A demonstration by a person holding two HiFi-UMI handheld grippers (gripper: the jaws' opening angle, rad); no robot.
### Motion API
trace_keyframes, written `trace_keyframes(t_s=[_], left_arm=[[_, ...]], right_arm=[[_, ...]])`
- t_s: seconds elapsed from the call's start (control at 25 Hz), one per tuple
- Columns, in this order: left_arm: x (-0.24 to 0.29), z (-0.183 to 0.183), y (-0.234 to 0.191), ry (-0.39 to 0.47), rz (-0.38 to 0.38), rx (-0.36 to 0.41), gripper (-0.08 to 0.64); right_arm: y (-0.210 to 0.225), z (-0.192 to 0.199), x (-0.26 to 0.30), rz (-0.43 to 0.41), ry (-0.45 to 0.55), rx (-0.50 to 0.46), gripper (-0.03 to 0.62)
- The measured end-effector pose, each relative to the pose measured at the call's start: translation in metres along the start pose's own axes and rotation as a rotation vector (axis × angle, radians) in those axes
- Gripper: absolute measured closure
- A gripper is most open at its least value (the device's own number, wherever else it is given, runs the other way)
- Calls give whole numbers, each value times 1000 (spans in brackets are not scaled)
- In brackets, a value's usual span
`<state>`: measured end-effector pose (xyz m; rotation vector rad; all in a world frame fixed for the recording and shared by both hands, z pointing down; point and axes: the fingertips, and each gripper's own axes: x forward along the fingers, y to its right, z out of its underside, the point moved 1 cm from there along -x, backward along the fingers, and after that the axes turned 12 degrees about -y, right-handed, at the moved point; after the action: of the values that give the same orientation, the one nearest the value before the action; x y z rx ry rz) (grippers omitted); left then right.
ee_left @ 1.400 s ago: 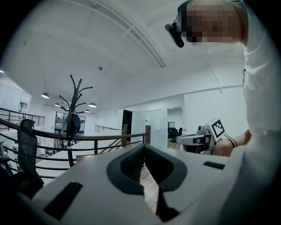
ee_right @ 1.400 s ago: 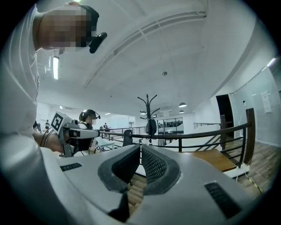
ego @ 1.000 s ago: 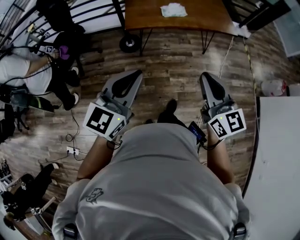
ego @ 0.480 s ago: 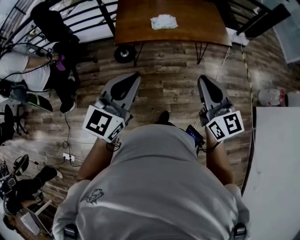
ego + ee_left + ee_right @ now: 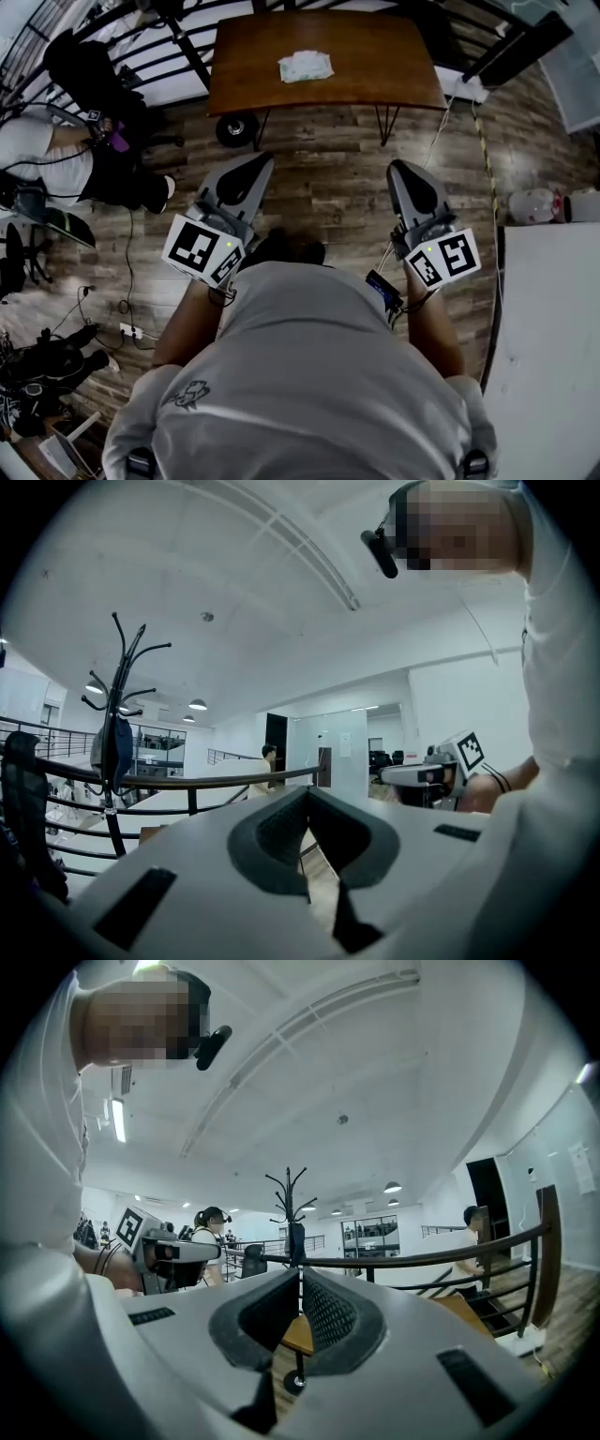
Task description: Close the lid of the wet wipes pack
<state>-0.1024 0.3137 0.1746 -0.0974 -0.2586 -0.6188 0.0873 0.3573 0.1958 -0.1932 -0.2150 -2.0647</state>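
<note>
The wet wipes pack (image 5: 305,66) is a pale, flat packet lying on the brown wooden table (image 5: 375,75) at the top of the head view; whether its lid is up I cannot tell from here. My left gripper (image 5: 256,161) and right gripper (image 5: 400,167) are held level over the wooden floor, well short of the table and side by side. Both are shut with nothing between their jaws. In the left gripper view the left gripper (image 5: 307,795) faces a railing, and the right gripper (image 5: 300,1275) faces the table's edge (image 5: 298,1337).
A person (image 5: 42,150) sits at the left among cables and bags. A wheel (image 5: 236,128) stands by the table's left leg. A white surface (image 5: 553,356) borders the right side, with a pale round object (image 5: 531,203) beside it. A coat stand (image 5: 292,1213) and a railing (image 5: 450,1255) lie beyond.
The table and the pack have slid lower and nearer in the head view as I walk toward them. Both grippers keep their pose and stay shut.
</note>
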Motion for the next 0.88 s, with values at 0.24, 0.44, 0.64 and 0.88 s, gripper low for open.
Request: trace_keyframes(t_s=[0.24,0.44,0.64,0.88], left_arm=[[37,-6,-11,3,25,3,548],[55,-9,-25,5,38,-2,548],[70,-10,-49,9,38,-10,548],[92,-5,-97,3,42,-16,548]], right_arm=[[22,0,17,10,-10,9,557],[27,-2,36,2,-21,6,557],[38,-6,64,-4,-24,6,557],[53,-9,118,-5,-47,3,557]])
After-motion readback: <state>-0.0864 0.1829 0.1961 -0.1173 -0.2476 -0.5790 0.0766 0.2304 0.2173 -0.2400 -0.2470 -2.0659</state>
